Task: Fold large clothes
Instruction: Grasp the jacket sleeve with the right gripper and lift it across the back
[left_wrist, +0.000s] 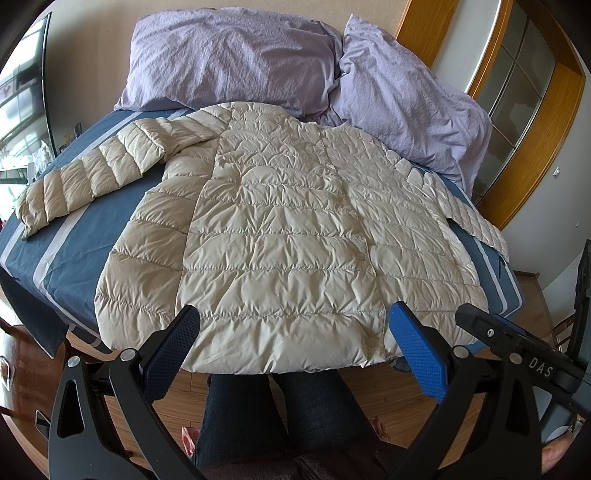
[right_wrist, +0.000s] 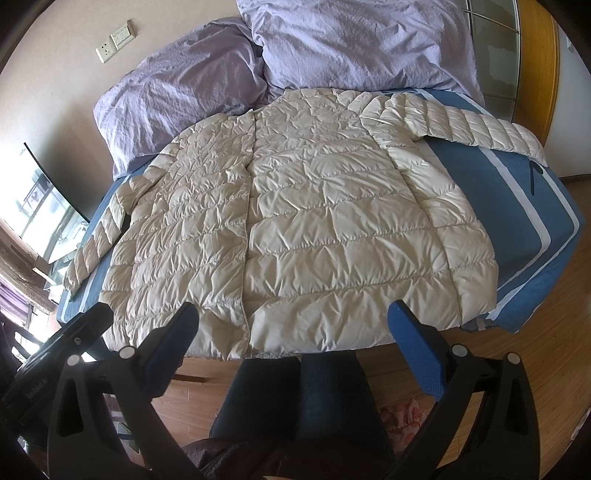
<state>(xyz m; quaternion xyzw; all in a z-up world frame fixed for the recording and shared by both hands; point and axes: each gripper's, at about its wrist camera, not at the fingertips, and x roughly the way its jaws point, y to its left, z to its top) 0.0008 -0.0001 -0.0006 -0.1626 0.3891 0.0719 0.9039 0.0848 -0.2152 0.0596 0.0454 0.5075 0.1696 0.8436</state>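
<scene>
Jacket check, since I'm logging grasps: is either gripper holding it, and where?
Nothing is held. The left gripper and right gripper are both open above the jacket hem, gripping no fabric.

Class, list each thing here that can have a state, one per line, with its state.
Puffer jacket: spread flat on the bed, unfolded, sleeves out.
Left claw: open, empty, above the hem.
Right claw: open, empty, above the hem.
Pillows: rumpled, at the bed's head.
</scene>
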